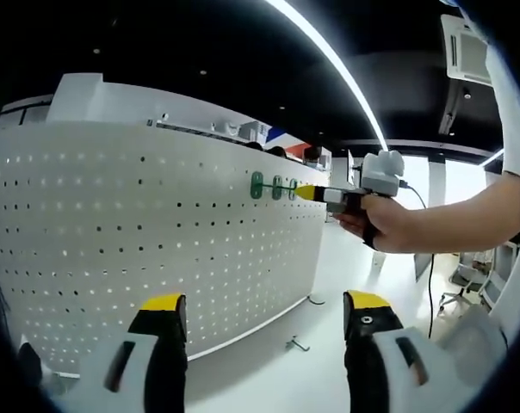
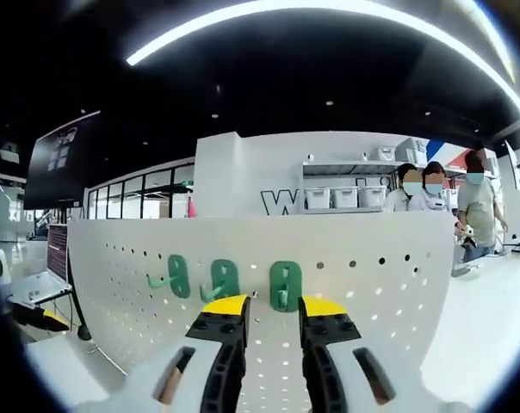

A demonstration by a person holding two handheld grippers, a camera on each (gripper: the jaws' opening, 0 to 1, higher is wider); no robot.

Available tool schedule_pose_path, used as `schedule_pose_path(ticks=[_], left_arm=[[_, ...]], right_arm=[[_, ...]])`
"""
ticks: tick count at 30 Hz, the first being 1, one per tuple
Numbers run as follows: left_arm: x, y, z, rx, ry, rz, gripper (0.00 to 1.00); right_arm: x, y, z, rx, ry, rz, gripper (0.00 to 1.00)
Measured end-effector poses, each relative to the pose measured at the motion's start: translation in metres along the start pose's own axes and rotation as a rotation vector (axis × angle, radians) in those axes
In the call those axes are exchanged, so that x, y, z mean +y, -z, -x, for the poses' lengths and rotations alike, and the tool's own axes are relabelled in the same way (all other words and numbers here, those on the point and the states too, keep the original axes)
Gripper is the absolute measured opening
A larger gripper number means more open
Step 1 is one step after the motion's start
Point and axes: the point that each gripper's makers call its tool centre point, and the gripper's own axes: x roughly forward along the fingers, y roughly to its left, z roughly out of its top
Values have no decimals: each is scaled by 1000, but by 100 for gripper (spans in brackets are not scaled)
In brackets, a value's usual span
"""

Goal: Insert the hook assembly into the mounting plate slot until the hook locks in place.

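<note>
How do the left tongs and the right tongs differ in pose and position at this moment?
The left tongs are spread wide apart and hold nothing, back from the pegboard. The right tongs stand much closer together, up at the pegboard by the green hooks. The left tongs hang above the table near a loose metal hook; the right tongs are raised higher. Both have yellow tips.

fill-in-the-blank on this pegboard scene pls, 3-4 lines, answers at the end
1. The hooks mounted on the pegboard are ____ in colour.
2. The number of hooks on the board is ____.
3. The tips of the left gripper are coloured ____.
4. A loose metal hook lies on the ____ below the board.

Answers: green; three; yellow; table
</note>
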Motion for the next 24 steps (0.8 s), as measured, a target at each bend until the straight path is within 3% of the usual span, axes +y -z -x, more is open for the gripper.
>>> schedule_pose_path(ticks=[3, 15, 24], left_arm=[[-1, 1, -1, 1, 4, 1, 77], [-6, 0, -3, -6, 8, 6, 78], [-6, 2, -3, 0, 11, 4, 78]], right_arm=[[1, 0, 2, -4, -24, -22, 26], [3, 0, 7, -5, -68, -20, 27], [11, 10, 19, 18, -130, -19, 33]])
